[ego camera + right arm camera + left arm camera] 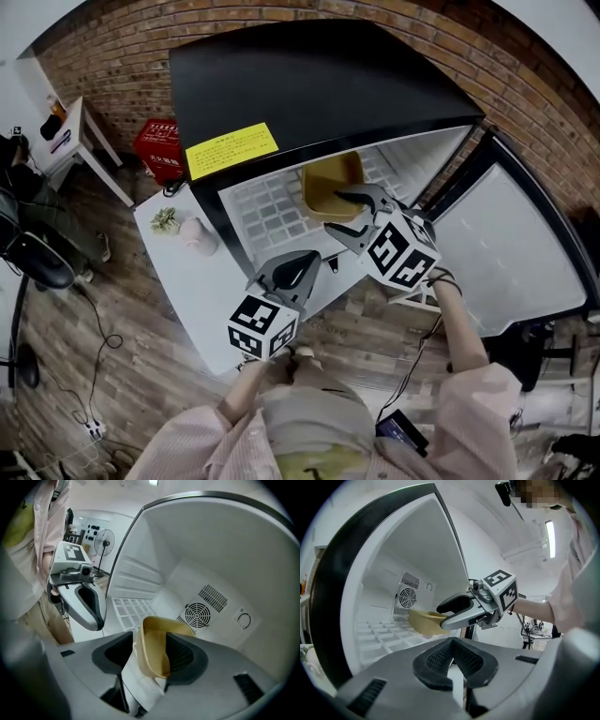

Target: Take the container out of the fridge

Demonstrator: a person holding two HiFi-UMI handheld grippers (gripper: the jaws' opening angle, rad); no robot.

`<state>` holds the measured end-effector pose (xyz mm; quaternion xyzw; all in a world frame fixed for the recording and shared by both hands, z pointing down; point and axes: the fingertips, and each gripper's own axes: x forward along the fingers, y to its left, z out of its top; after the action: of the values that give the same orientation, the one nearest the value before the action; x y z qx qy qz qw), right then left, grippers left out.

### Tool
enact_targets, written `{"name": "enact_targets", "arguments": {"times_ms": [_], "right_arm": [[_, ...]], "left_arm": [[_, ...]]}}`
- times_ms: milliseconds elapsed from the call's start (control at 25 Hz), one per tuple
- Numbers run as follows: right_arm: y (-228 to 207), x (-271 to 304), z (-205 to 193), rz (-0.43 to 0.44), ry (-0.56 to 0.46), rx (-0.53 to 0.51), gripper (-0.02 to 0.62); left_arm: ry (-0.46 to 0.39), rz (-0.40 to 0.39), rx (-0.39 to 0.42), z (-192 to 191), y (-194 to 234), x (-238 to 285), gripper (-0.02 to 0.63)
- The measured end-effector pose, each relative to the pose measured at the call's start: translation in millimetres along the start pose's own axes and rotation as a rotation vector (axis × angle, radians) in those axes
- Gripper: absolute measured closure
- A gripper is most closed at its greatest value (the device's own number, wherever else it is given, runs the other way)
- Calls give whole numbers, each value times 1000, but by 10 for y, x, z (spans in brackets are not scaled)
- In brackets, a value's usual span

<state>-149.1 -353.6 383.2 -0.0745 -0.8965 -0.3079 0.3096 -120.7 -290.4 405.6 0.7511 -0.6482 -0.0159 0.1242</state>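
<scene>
A tan plastic container [330, 183] rests on the white wire shelf [267, 211] inside the open black-topped fridge [309, 75]. My right gripper [354, 217] reaches into the fridge and is shut on the container's near end, one finger inside the rim and one outside. In the right gripper view the container [159, 644] fills the gap between the pads of the right gripper [150, 651]. The left gripper view shows the container [424, 620] held by the right gripper [452, 612]. My left gripper [291, 272] hangs shut and empty in front of the shelf, outside the fridge.
The fridge door [516, 244] stands open at the right. A fan grille [197, 615] sits on the fridge's back wall. Left of the fridge a white table holds a small plant [167, 220] and a pink cup [197, 234]. A red crate [159, 145] stands behind it.
</scene>
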Motion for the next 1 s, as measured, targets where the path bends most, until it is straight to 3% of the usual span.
{"name": "enact_targets", "arguments": {"times_ms": [360,840,1000], "right_arm": [[89,75,-80,69,99,-87,377],[137,82,-167,72,150,-151,520],[141,66,-164,72,150,-160,535]], "left_arm": [[5,-8,-4,-11,27,14,615],[19,-23,-8,-60,-13,48,615],[20,-24,-7,-63,-33,48,615]]}}
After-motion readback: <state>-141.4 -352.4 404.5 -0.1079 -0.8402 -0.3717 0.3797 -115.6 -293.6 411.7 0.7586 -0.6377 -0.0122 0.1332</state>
